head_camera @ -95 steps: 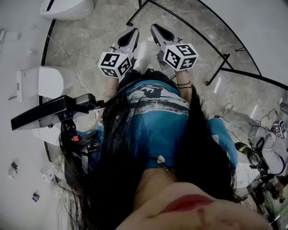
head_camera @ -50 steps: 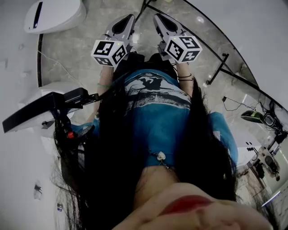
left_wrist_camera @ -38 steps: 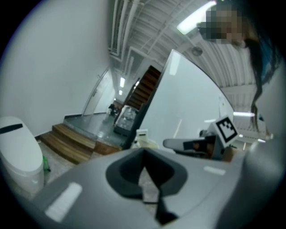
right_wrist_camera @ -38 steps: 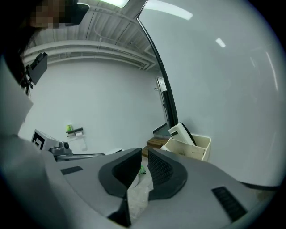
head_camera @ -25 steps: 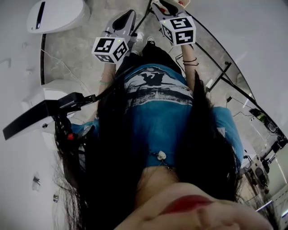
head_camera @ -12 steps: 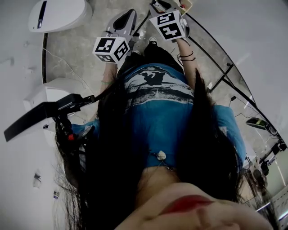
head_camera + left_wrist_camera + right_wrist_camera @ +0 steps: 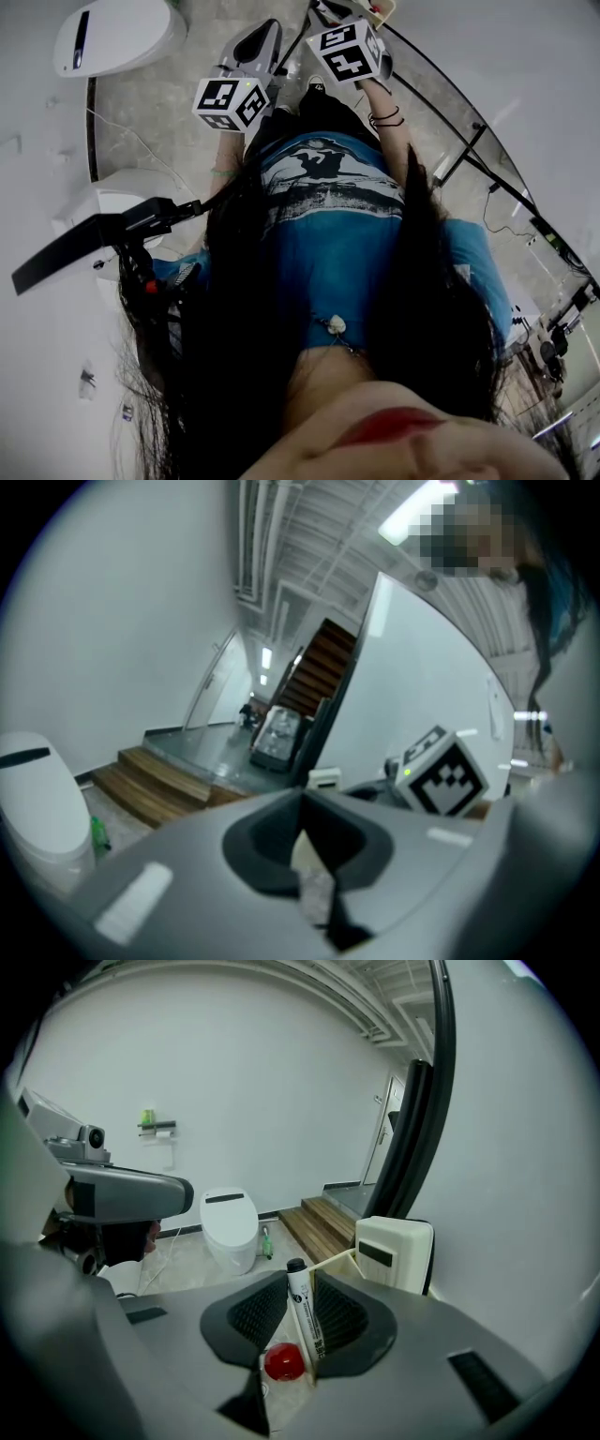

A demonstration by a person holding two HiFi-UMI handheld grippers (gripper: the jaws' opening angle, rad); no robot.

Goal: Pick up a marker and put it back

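The right claw (image 7: 300,1288) had lifted ahead of the pressed-together left claw (image 7: 302,808) and pinched a white marker (image 7: 304,1321), so pickup seemed begun.

Right gripper (image 7: 300,1286) shell: matt grey plastic, smooth. Its pads (image 7: 258,1312) are black, ribbed and look rubbery. Left gripper (image 7: 302,810) has the same matt grey shell. Marker (image 7: 303,1321): white glossy plastic barrel with a printed label and a black semi-gloss cap. Red cap (image 7: 283,1361): glossy plastic. Toilet (image 7: 230,1227): glossy white glaze. Steps (image 7: 323,1225): brown wood, satin finish. Box (image 7: 394,1255): cream plastic, smooth, matt. Floor (image 7: 159,112): veined grey stone, polished. Shirt (image 7: 337,234): blue printed cloth, matt. Post (image 7: 417,1129): black, glossy.
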